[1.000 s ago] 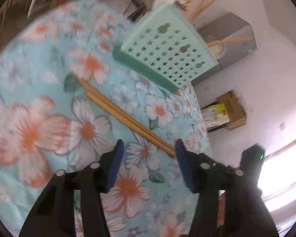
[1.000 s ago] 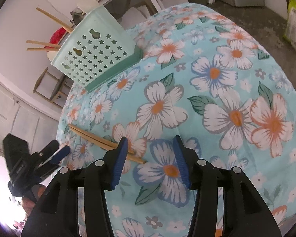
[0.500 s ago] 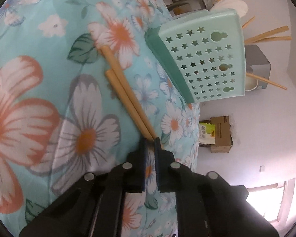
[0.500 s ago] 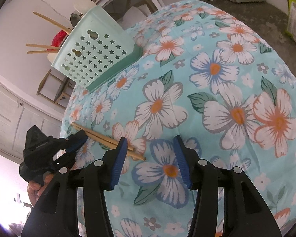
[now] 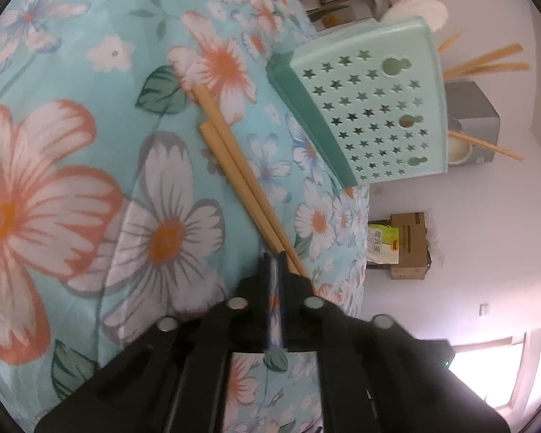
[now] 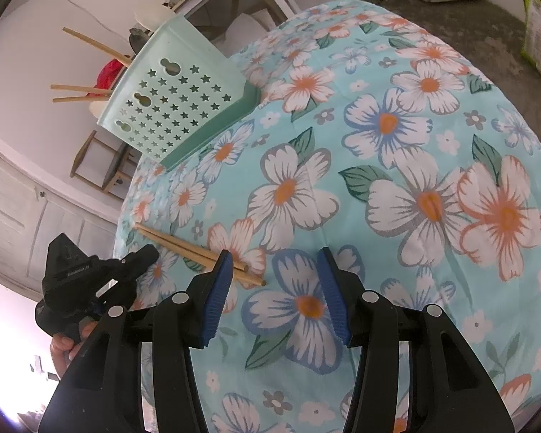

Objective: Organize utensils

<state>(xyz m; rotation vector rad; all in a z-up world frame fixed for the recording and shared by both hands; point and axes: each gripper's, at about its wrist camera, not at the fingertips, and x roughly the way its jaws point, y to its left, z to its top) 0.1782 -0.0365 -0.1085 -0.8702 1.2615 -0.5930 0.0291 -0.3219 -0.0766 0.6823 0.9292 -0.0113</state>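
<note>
On the flowered tablecloth [image 6: 396, 187] a pair of wooden chopsticks [image 5: 234, 166] lies side by side. In the left wrist view they run from 11 o'clock down to the left gripper [image 5: 275, 258], whose jaws have just been closing and now stand pressed nearly together at the sticks' thin tips; whether they actually pinch a stick I cannot tell. The mint green holder [image 5: 371, 108], with more chopsticks [image 6: 86, 45] in it, stands at 2 o'clock. The right gripper [image 6: 276, 270] hangs spread and empty above the cloth, its left finger [image 6: 218, 288] just beside the sticks' thick ends.
</note>
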